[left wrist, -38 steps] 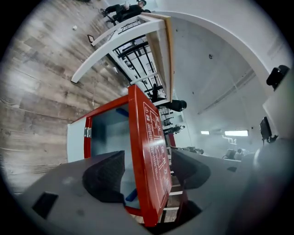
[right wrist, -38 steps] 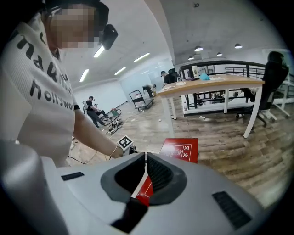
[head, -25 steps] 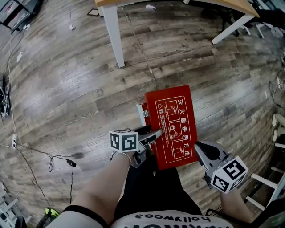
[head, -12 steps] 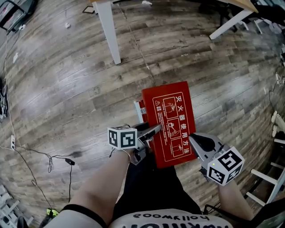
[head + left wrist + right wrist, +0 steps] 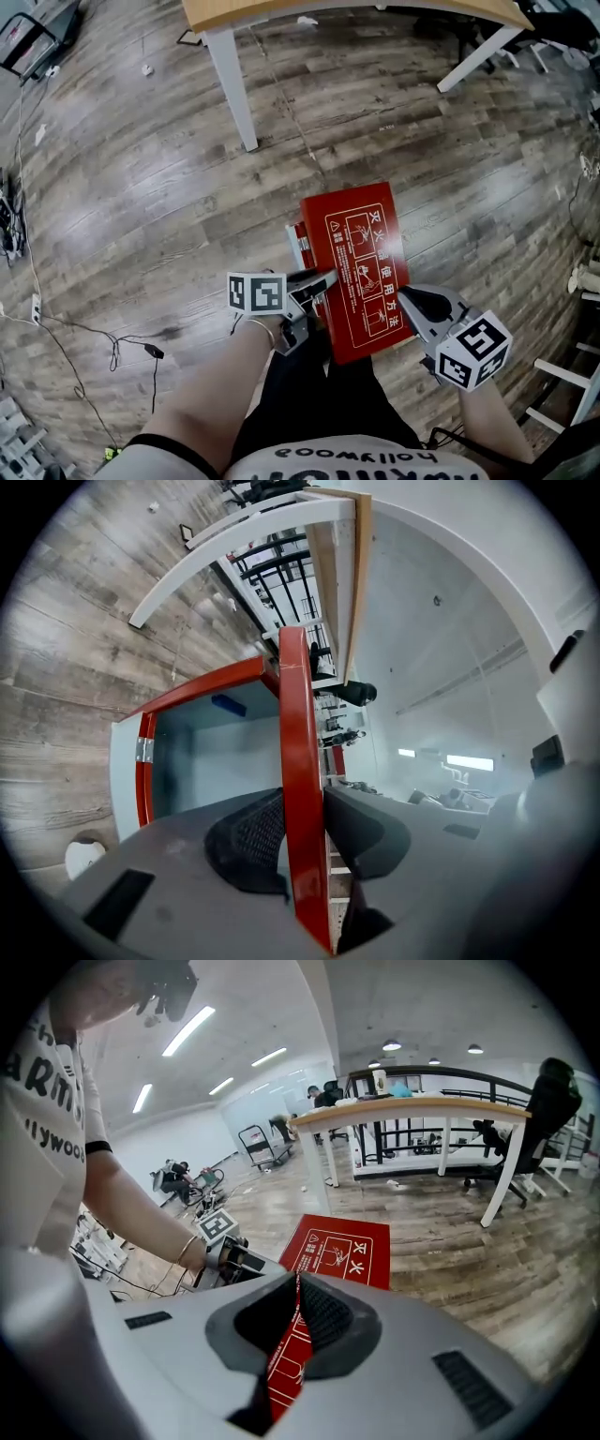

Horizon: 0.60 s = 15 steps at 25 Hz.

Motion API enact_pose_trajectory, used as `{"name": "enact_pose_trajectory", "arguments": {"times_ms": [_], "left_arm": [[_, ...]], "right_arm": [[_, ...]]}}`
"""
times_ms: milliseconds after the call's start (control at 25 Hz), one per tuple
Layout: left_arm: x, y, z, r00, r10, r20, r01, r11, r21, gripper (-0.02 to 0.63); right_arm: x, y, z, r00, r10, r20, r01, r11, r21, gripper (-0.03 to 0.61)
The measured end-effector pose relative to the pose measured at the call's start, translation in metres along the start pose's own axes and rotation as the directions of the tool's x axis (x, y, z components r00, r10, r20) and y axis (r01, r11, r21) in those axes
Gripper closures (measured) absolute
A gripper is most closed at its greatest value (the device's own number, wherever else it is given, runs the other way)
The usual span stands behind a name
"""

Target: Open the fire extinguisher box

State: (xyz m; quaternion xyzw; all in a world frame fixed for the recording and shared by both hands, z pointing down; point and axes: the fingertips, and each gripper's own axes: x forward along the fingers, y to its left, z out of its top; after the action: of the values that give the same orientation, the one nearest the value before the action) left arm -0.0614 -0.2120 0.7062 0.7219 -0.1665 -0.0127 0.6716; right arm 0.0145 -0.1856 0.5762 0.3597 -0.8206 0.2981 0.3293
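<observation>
Fire extinguisher box (image 5: 358, 267) sits on the wood floor (image 5: 141, 187), well apart from the white table leg (image 5: 232, 84), on the person's side of it. Its red lid (image 5: 298, 789) is tipped up a bit, so the left gripper view sees the pale grey inside of the box past the lid's edge. The left gripper (image 5: 323, 281) comes in from the lid's left side, at the end away from the table leg. Its jaws have just been closing and now pinch that thin red edge. The right gripper (image 5: 408, 300) is clamped on the lid's corner farthest from the table leg. Loose cables (image 5: 112, 342) lie on the floor, off to the left, far from the table leg.
</observation>
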Motion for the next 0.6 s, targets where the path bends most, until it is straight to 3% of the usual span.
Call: {"name": "enact_pose_trajectory", "arguments": {"times_ms": [160, 600], "left_arm": [[0.001, -0.019, 0.002, 0.999, 0.019, -0.047, -0.019, 1.0, -0.002, 0.497], [0.019, -0.083, 0.005, 0.995, -0.058, -0.084, 0.059, 0.998, 0.0, 0.52]], "right_arm": [[-0.017, -0.001, 0.008, 1.0, -0.009, 0.019, 0.009, 1.0, -0.01, 0.566], [-0.076, -0.017, 0.016, 0.987, -0.136, 0.084, 0.134, 0.99, 0.038, 0.566]]}}
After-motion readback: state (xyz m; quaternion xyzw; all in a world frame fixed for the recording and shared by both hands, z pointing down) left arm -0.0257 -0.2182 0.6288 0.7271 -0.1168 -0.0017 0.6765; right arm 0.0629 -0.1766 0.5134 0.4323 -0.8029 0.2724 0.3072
